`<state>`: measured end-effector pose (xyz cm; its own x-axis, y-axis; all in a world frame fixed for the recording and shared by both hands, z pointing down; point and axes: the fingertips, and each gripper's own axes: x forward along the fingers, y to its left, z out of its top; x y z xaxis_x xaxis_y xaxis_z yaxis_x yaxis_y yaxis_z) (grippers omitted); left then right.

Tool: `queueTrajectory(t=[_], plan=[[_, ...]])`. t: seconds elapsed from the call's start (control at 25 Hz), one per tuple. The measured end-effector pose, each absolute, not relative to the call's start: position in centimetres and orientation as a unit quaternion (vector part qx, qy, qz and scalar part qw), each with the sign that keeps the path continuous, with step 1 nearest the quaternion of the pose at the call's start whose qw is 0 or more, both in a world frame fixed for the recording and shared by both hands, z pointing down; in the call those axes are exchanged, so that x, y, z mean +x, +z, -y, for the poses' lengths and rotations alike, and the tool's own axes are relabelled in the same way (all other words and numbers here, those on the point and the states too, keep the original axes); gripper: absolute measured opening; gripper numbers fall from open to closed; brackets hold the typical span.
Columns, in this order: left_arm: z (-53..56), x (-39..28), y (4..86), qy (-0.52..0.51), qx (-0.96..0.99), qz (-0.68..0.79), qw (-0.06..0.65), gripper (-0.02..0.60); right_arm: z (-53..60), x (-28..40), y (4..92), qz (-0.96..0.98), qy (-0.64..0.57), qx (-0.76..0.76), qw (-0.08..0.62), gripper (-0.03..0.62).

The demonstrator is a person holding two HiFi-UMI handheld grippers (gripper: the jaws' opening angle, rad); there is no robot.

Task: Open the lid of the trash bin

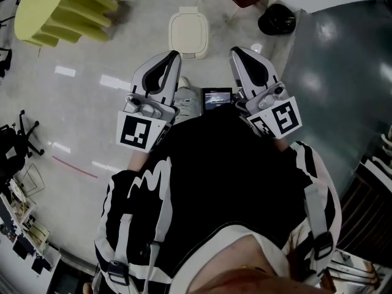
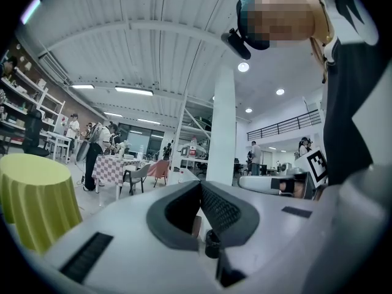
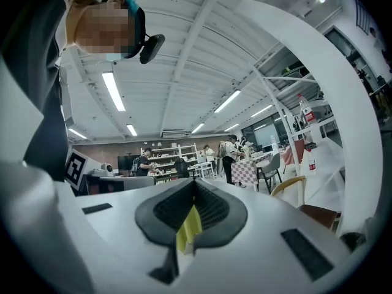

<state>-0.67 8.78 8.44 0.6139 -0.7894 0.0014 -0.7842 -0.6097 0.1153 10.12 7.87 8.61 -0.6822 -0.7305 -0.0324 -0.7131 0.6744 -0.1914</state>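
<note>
Trash bin (image 1: 188, 34) on floor (image 1: 92, 84) before person (image 1: 214, 182)

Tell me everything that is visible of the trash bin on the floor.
The trash bin shows only in the head view, from above: a cream, plastic-looking rounded square with a raised rim and a small tab at its far edge. Its lid is closed. It stands on the glossy pale floor, ahead of the left gripper and the right gripper; neither touches it.

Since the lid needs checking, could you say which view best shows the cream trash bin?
The head view: the cream rounded-square trash bin stands on the floor, lid down, seen whole. Both gripper views look elsewhere and miss it.
</note>
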Motion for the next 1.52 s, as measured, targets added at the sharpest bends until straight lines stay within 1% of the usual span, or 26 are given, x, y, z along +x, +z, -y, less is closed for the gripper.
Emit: queueTrajectory(t=[0.44,0.8,1.08,1.52], plan=[[-3.8,-3.2,8.7,-0.018,0.903,0.426,0.061,0.008,-3.0,7.9,8.3,-0.906,-0.080,-0.413,0.049,0.009],[-0.4,-3.9,9.1,-0.010,0.914,0.402,0.064,0.007,0.2,7.7,8.5,-0.892,-0.079,-0.443,0.045,0.009],[1.9,-4.9,9.3,-0.004,0.920,0.386,0.065,0.008,2.5,6.8,8.1,-0.887,-0.065,-0.454,0.057,0.009],[3.3,-5.9,10.6,-0.002,0.923,0.378,0.075,0.008,3.8,6.5,9.8,-0.876,-0.060,-0.478,0.019,0.009]])
